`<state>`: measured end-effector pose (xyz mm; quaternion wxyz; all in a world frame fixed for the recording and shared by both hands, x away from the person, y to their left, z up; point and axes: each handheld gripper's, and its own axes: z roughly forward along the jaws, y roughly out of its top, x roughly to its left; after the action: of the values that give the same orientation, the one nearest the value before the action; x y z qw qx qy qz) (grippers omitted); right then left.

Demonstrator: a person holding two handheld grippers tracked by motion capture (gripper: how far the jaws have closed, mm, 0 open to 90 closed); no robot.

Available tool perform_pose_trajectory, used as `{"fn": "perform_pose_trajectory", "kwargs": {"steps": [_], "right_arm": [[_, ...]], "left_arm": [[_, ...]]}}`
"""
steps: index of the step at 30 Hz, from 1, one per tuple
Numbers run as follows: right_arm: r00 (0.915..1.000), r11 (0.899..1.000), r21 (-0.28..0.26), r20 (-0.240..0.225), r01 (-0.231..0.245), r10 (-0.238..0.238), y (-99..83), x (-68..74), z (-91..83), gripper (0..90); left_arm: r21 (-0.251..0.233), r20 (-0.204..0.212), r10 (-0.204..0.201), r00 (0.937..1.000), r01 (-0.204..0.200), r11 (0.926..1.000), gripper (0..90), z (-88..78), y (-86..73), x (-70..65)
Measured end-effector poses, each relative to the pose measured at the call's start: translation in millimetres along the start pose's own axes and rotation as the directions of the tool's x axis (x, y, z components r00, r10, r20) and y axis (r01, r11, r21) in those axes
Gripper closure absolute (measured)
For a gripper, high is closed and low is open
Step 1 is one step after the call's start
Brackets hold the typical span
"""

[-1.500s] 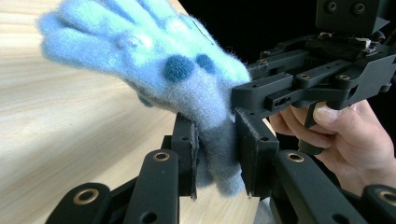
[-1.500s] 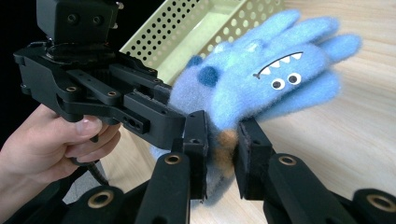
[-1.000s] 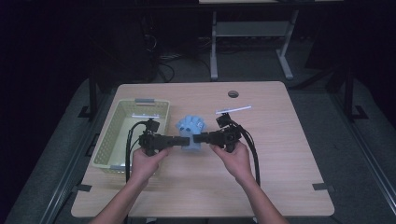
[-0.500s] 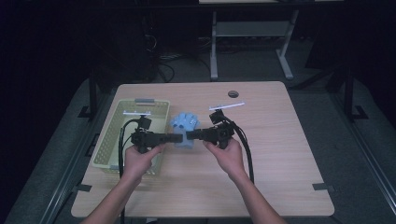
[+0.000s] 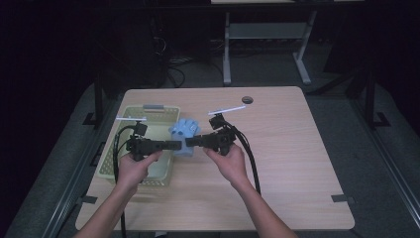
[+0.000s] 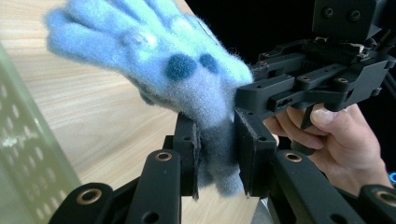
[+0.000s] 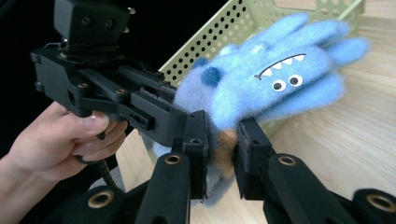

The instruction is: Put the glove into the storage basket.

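Note:
A fluffy light-blue monster glove (image 5: pixel 185 135) with dark blue spots, white teeth and small eyes hangs just above the table beside the basket. My left gripper (image 5: pixel 179 145) is shut on its cuff from the left; in the left gripper view the glove (image 6: pixel 163 70) is pinched between the jaws of that gripper (image 6: pixel 217 154). My right gripper (image 5: pixel 190 141) is shut on the same cuff from the right. In the right gripper view the glove (image 7: pixel 275 79) fans out beyond the right gripper (image 7: pixel 223 156). The two grippers face each other, nearly tip to tip.
A pale green perforated basket (image 5: pixel 153 115) stands on the left of the wooden table (image 5: pixel 282 163), under my left hand. A small dark round hole (image 5: pixel 247 100) lies near the table's far edge. Dark floor and a metal frame lie beyond.
Both hands have carried the glove to the left, toward the basket. The left hand now sits over the basket's near right part. Both grips stay on the cuff.

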<state>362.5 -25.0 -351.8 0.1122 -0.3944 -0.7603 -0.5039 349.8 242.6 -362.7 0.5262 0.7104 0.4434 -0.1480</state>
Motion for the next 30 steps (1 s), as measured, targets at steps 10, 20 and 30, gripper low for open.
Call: {"fn": "perform_pose_trajectory", "kwargs": {"steps": [10, 20, 30], "right_arm": [[0.9995, 1.000, 0.013, -0.032, 0.003, -0.003, 5.7, 7.7, 18.0, 76.4], [0.9988, 1.000, 0.027, -0.048, 0.014, -0.013, 10.3, 11.5, 38.8, 76.1], [0.9979, 0.998, 0.054, -0.057, 0.034, -0.031, 15.7, 22.2, 64.4, 75.6]], "left_arm": [[0.007, -0.030, 0.019, 0.9993, -0.019, 0.9998, 71.9, -19.5, -0.7, 4.4], [0.001, -0.058, 0.011, 0.9982, -0.011, 0.9999, 72.2, -37.4, -3.0, 14.4], [-0.012, -0.075, -0.006, 0.9972, 0.005, 0.9999, 72.3, -59.1, -10.1, 27.2]]}}
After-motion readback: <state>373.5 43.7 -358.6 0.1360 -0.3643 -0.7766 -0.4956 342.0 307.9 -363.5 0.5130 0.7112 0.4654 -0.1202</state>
